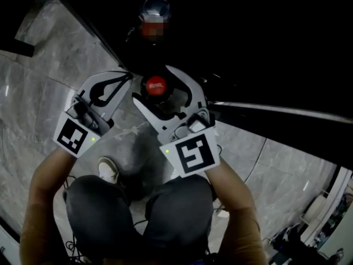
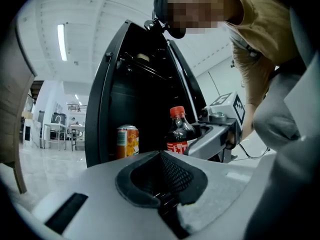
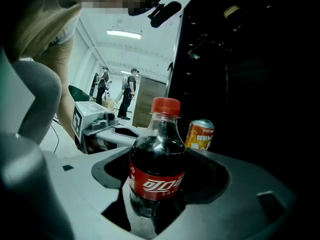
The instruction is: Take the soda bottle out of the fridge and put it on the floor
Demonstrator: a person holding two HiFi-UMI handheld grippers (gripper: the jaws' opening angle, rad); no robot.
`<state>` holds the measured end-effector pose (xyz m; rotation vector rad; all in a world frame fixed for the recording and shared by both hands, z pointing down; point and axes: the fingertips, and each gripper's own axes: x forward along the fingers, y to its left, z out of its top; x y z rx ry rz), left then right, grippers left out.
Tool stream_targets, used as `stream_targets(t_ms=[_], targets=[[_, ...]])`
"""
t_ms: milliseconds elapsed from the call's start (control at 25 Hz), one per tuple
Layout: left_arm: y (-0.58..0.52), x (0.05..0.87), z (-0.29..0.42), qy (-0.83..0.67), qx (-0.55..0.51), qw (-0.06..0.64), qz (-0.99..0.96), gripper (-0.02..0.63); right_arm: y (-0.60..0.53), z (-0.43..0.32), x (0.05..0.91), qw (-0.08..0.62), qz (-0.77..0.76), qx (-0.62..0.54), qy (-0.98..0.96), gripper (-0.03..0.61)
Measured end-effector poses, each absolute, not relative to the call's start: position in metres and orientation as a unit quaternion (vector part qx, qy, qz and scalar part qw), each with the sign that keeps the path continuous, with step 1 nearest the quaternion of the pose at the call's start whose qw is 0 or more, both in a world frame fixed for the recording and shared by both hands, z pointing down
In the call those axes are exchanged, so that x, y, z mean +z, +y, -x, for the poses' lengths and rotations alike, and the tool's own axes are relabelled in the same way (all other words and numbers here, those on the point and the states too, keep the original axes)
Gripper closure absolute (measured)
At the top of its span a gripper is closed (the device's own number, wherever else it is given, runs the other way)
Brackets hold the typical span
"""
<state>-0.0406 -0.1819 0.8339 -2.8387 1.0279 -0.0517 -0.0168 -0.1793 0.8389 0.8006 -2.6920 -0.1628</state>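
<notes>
While the right gripper (image 1: 155, 93) was clamped round the soda bottle (image 3: 156, 159), holding it upright at the mouth of the open fridge (image 2: 100, 99), it seemed ready to be lowered to the floor (image 1: 33, 109). The left gripper (image 1: 124, 80) hung beside it, jaws together on nothing, probably just keeping clear.

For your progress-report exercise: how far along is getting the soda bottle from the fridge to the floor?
Done: the fridge is open, right gripper closed on the soda bottle. In hand: bottle at the fridge's front, near an orange can. Remaining: set it on the floor. The left gripper is shut, empty.
</notes>
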Motion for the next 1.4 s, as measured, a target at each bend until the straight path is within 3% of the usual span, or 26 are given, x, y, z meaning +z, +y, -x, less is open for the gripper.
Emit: stream_targets(t_ms=[440, 1120, 1400], targets=[[-0.178, 0.884, 0.046, 0.367, 0.001, 0.010, 0.930, 0.612, -0.174, 0.023, 0.909, 0.188, -0.262, -0.030, -0.946, 0.265], [-0.155, 0.960, 0.038, 0.354, -0.072, 0.002, 0.933, 0.612, -0.159, 0.027, 0.995, 0.227, -0.255, -0.007, -0.940, 0.266], [-0.157, 0.981, 0.041, 0.368, -0.067, -0.047, 0.926, 0.612, -0.158, 0.038, 1.032, 0.257, -0.250, 0.007, -0.934, 0.267]])
